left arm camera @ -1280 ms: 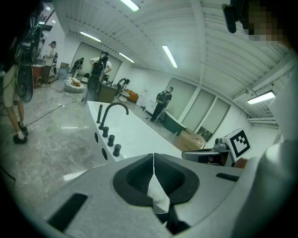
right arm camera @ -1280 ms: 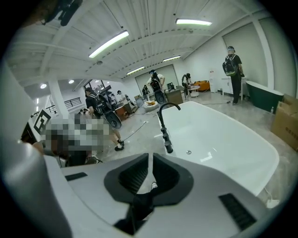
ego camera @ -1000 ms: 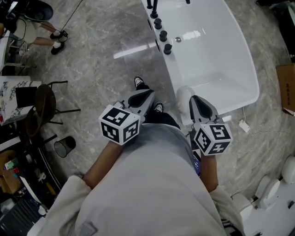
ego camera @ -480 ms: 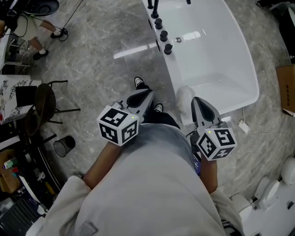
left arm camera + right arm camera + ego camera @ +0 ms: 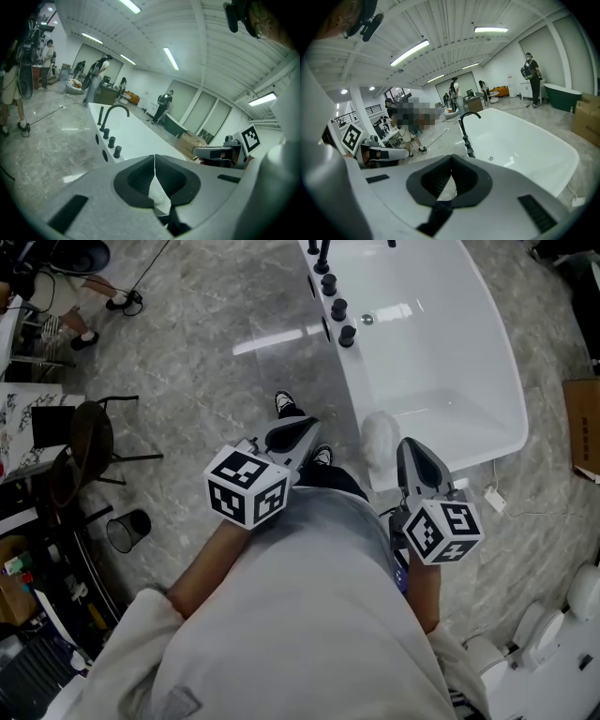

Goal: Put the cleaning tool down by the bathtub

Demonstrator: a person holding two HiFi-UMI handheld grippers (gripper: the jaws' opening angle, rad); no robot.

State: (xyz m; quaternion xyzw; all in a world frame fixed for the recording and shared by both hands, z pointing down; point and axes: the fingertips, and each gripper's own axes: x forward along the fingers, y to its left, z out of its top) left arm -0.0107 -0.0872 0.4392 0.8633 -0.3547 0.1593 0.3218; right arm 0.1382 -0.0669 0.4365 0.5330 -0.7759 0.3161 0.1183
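A white fluffy cleaning tool [image 5: 380,442] rests against the near left corner of the white bathtub [image 5: 487,352], just by the floor. My right gripper [image 5: 406,444] hangs close to the tool's right side and points at the tub's near end. Its jaws are closed, with nothing between them [image 5: 451,158]. My left gripper [image 5: 306,427] is held over the floor left of the tub, above my shoes, and is shut with nothing in it [image 5: 154,157]. From each gripper view the tub [image 5: 525,140] and its black faucet [image 5: 110,115] lie ahead.
Black tap knobs [image 5: 337,310] line the tub's left rim. A dark chair [image 5: 89,442] and a black bin [image 5: 127,532] stand at the left. A cardboard box [image 5: 583,423], a plug on a cable [image 5: 494,499] and white fixtures [image 5: 553,629] are at the right. People stand far off.
Both grippers have shifted only slightly and stay shut. The cleaning tool has kept its place at the tub's corner. A person at the top left has walked on.
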